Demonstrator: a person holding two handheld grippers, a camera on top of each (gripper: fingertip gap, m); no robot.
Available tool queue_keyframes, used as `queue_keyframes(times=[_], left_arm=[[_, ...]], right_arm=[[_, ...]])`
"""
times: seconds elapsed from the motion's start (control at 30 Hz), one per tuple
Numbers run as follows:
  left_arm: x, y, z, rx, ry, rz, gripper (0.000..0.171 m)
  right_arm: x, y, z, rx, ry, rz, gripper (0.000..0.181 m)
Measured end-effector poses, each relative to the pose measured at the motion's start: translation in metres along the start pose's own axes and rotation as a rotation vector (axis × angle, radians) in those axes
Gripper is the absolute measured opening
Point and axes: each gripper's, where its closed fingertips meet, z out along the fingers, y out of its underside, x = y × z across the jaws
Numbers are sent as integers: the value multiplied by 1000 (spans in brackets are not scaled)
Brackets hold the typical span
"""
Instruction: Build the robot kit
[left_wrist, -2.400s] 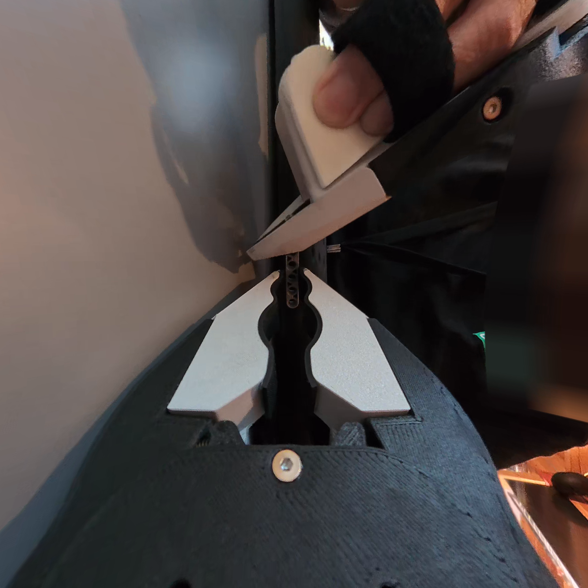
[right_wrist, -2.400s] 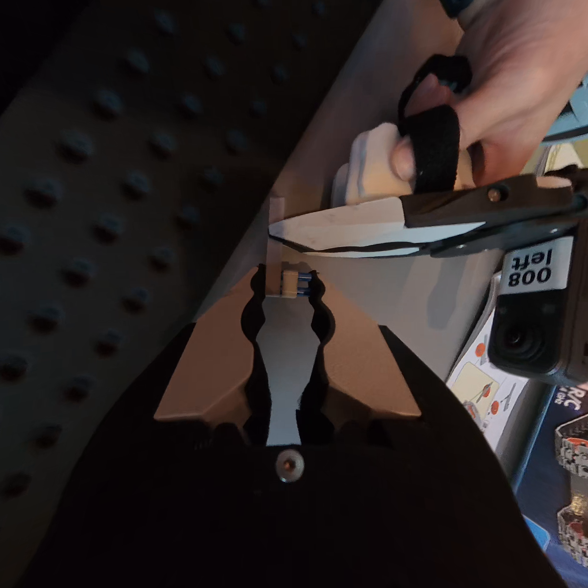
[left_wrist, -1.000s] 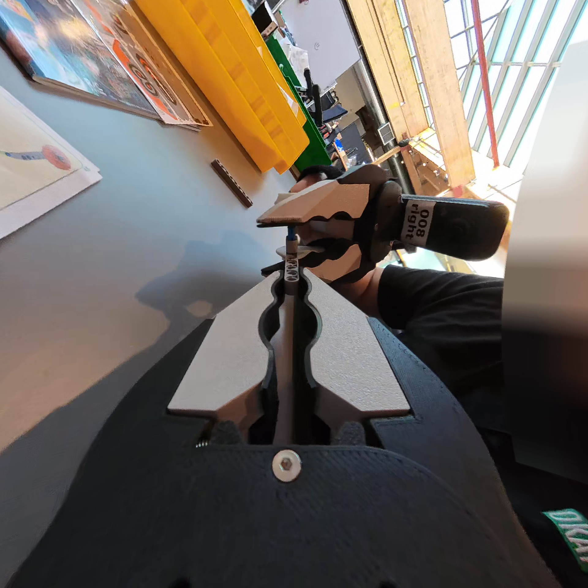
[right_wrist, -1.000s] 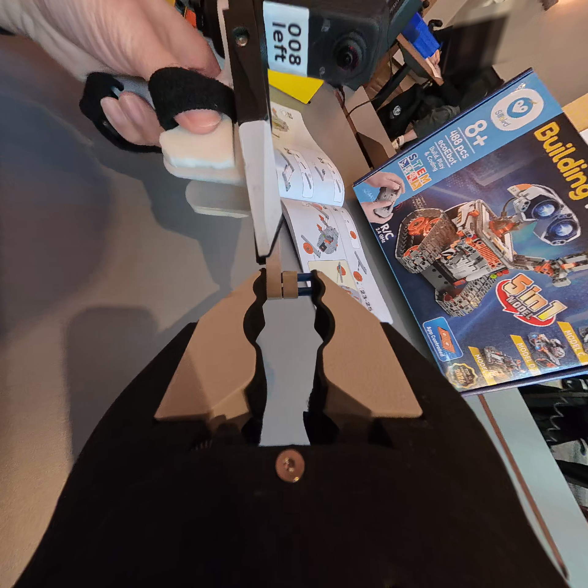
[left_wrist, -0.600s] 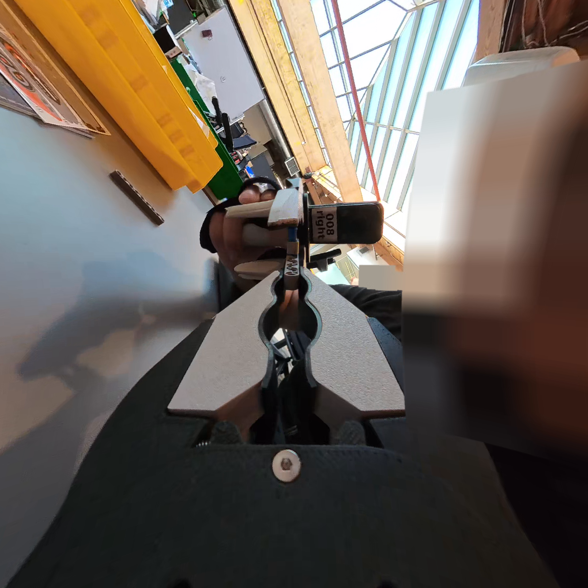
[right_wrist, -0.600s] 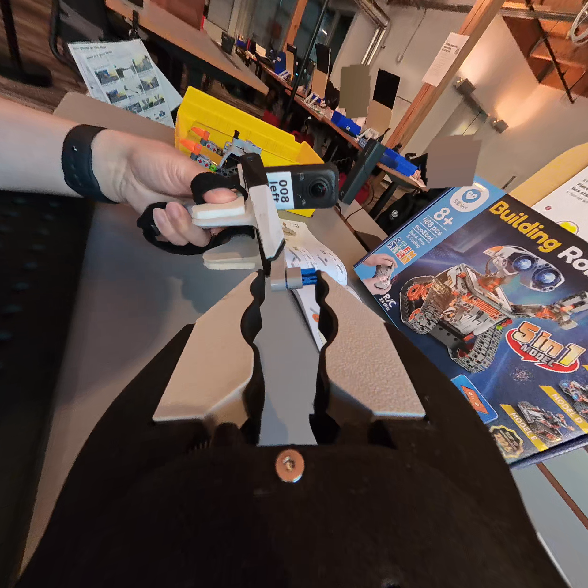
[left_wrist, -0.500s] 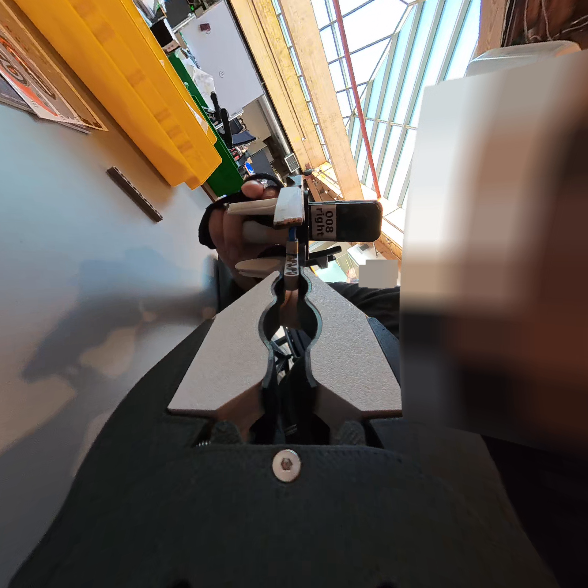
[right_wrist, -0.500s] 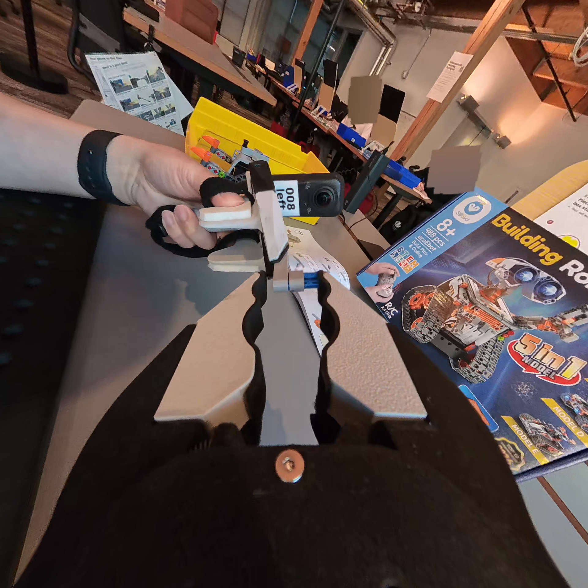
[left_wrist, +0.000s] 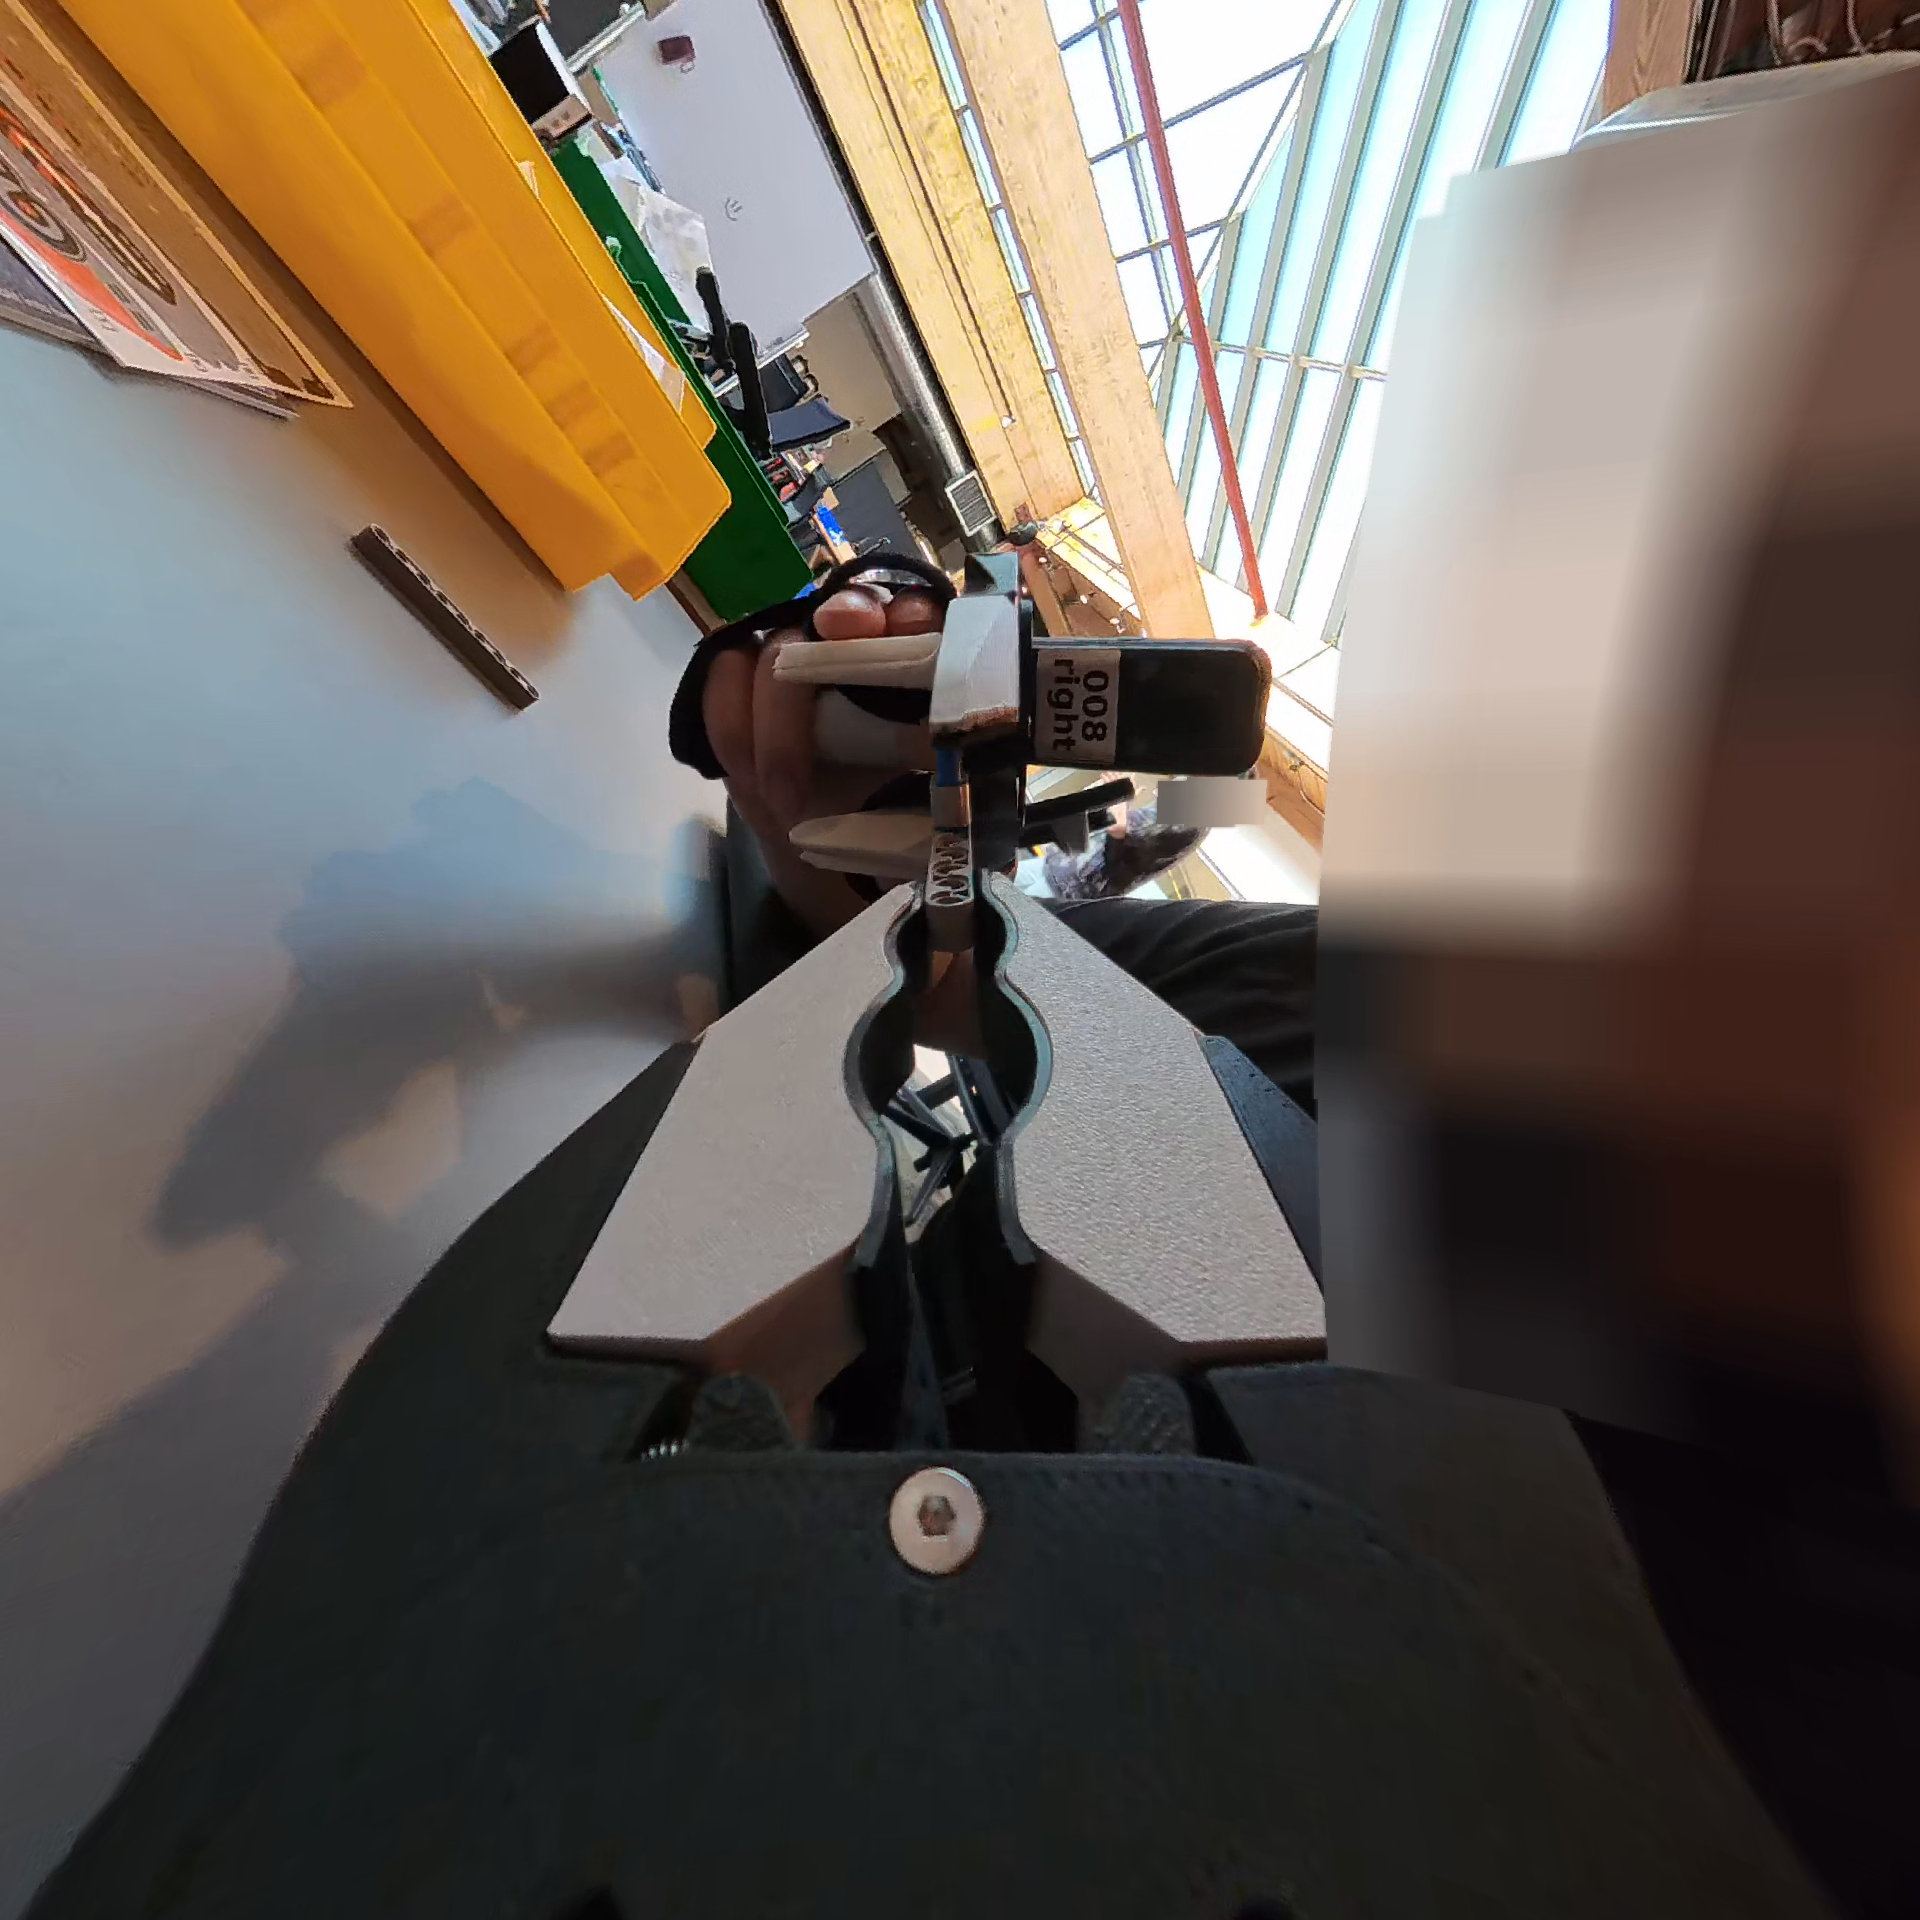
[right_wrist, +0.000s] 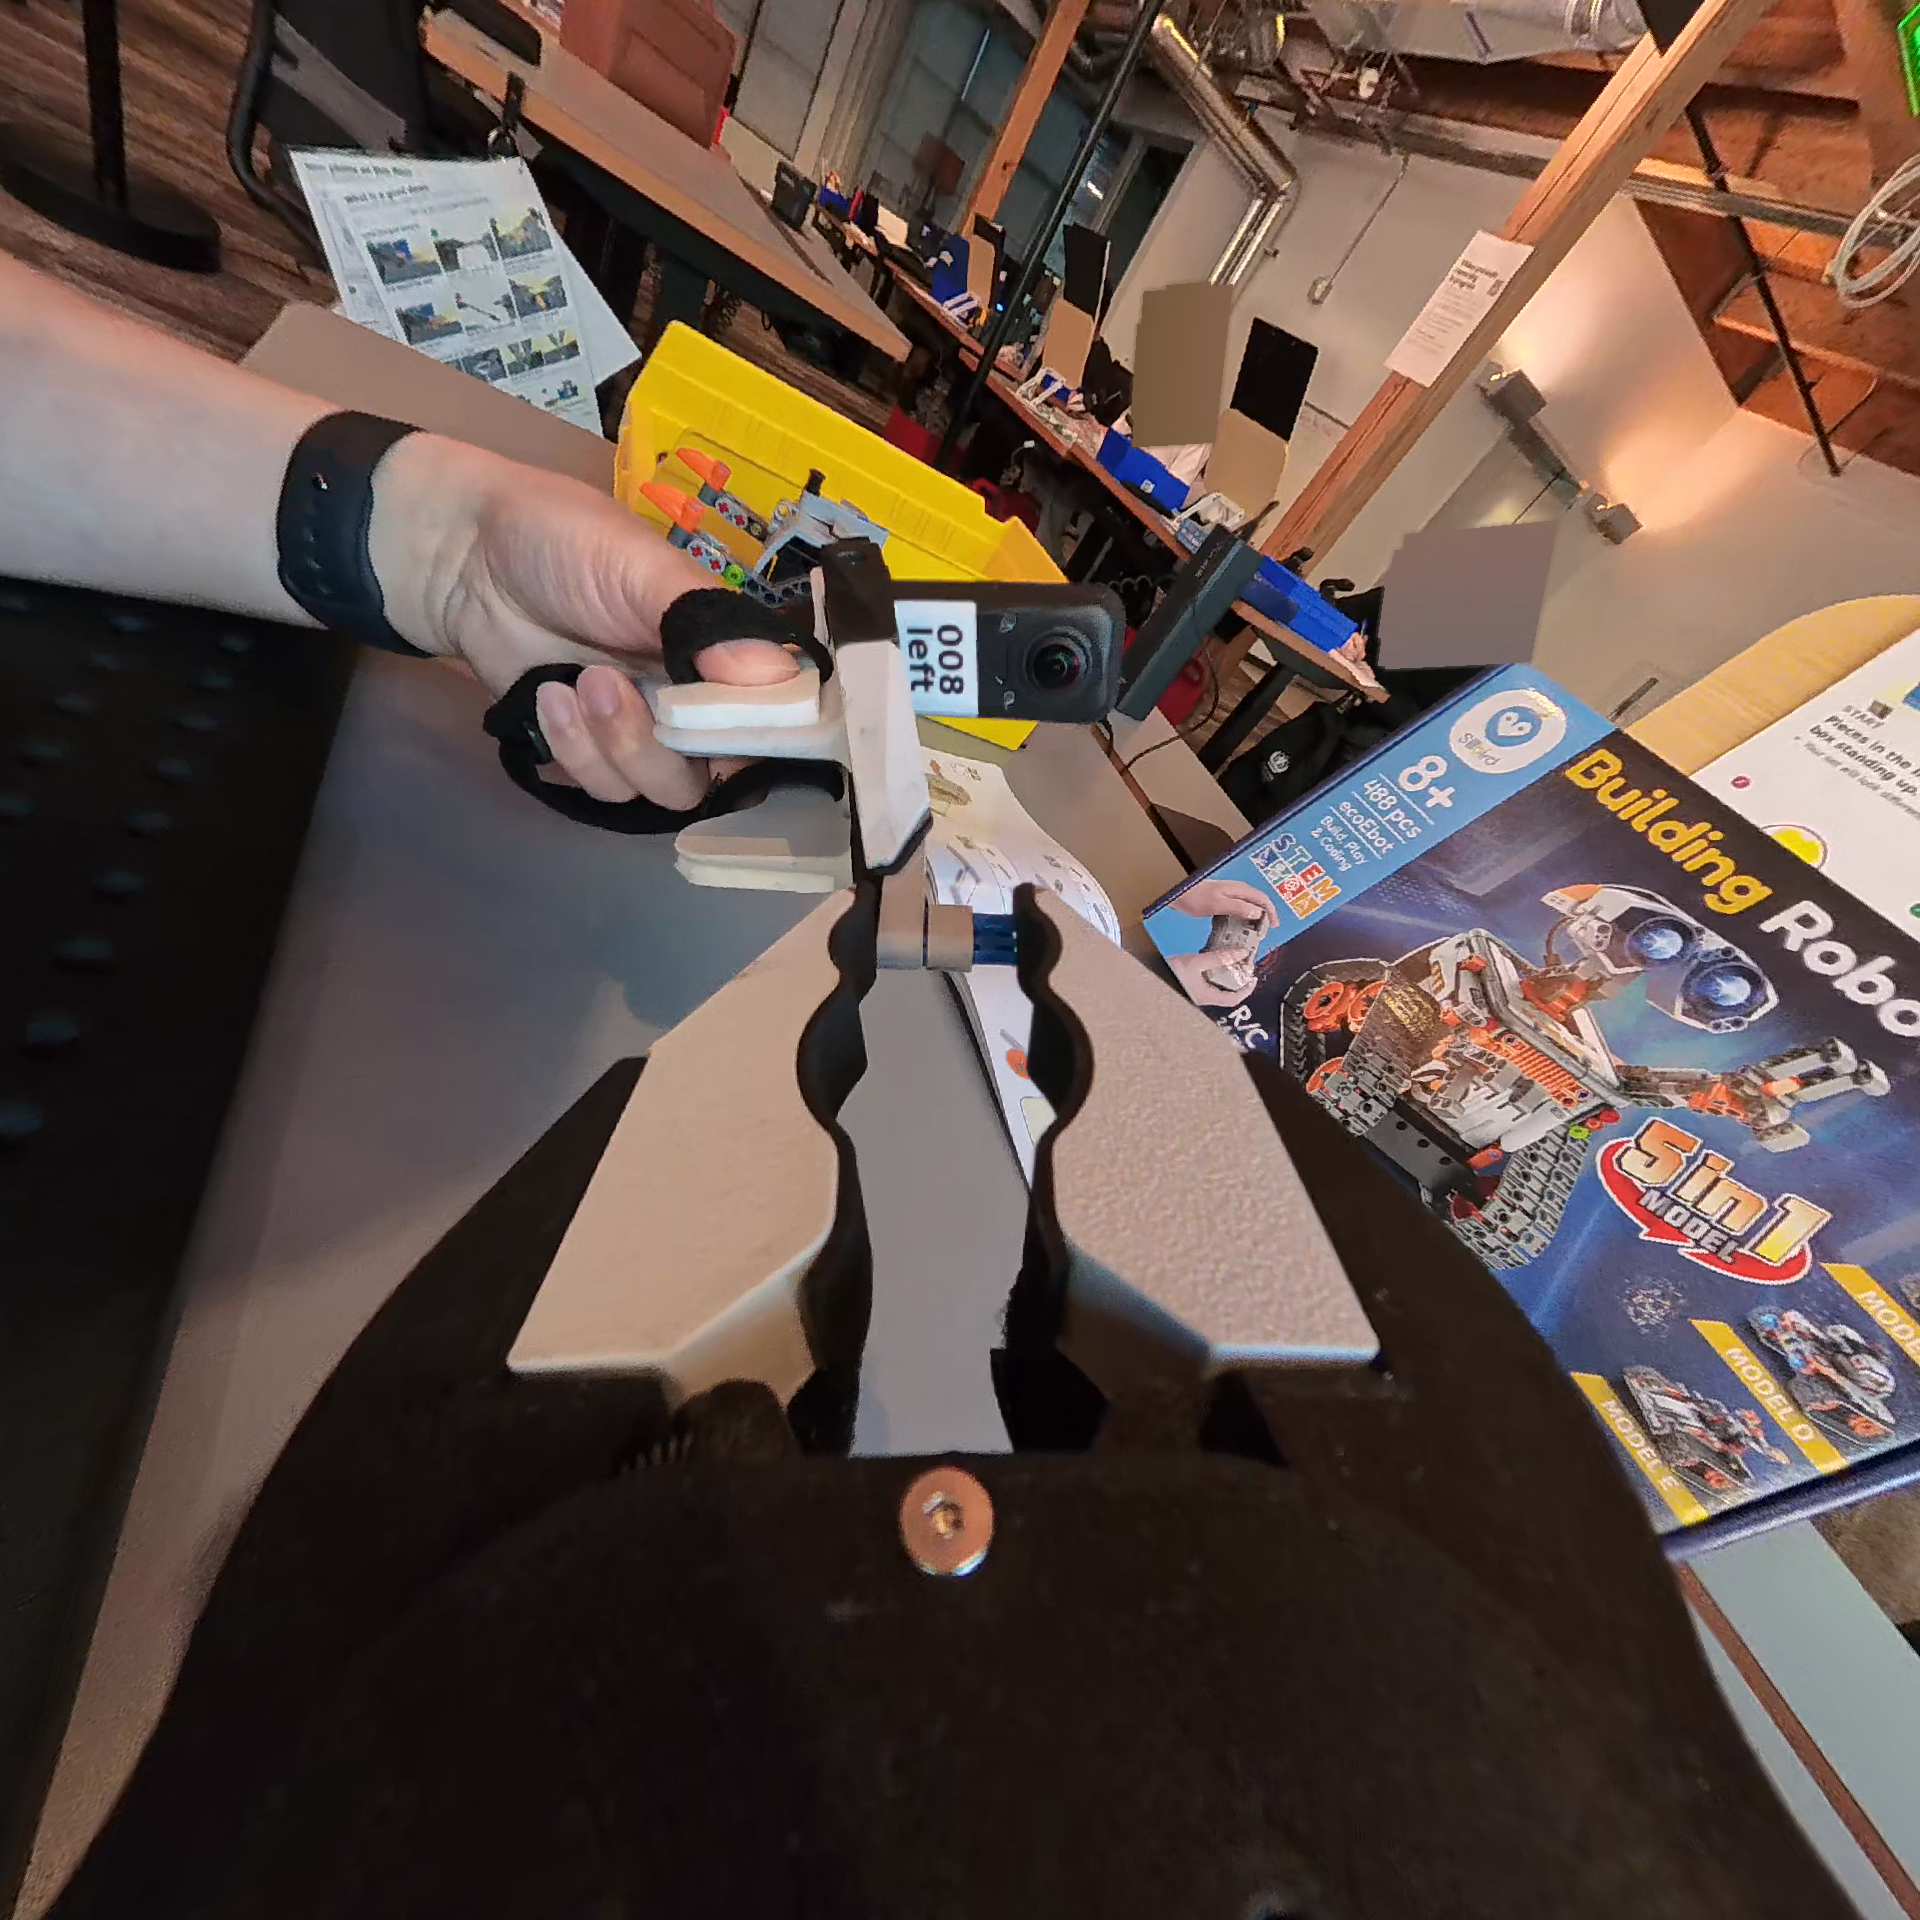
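My left gripper (left_wrist: 951, 902) is shut on a small grey beam with holes (left_wrist: 951, 883), pinched at its fingertips. My right gripper (right_wrist: 940, 932) is shut across the same small assembly: the grey beam (right_wrist: 900, 925), a tan bush (right_wrist: 948, 937) and a blue pin (right_wrist: 992, 935). In the right wrist view the left gripper (right_wrist: 883, 857) comes down from above onto the beam, held by a hand. In the left wrist view the right gripper (left_wrist: 961, 753) faces mine with the blue pin (left_wrist: 945, 771) at its tips. Both are held above the grey table (right_wrist: 468, 987).
A blue toy robot box (right_wrist: 1558, 1039) lies right of the right gripper, with an instruction booklet (right_wrist: 1003, 883) under the tips. A yellow bin (right_wrist: 810, 447) with a partly built model stands behind. Yellow bins (left_wrist: 416, 260), a green bin (left_wrist: 743, 540) and a long dark beam (left_wrist: 442, 613) are on the table. The tips of both grippers are at nearly the same place.
Both grippers rose and swung together from low over the table to a raised pose, staying shut on the joined piece. In the last half second they barely moved.
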Motion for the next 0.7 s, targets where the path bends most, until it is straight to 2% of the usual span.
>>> queue_keyframes(times=[0.03,0.2,0.27,0.7], left_arm=[[0,0,0,-3,-6,5,5],[-1,0,1,-6,-12,21,5],[-1,1,0,-10,-18,29,5],[-1,5,3,-23,-21,16,5]], right_arm=[[0,1,0,-4,-4,1,25],[2,2,0,-4,-4,23,29],[-1,3,0,-9,-21,20,24],[-6,6,-2,-20,-73,73,25]])
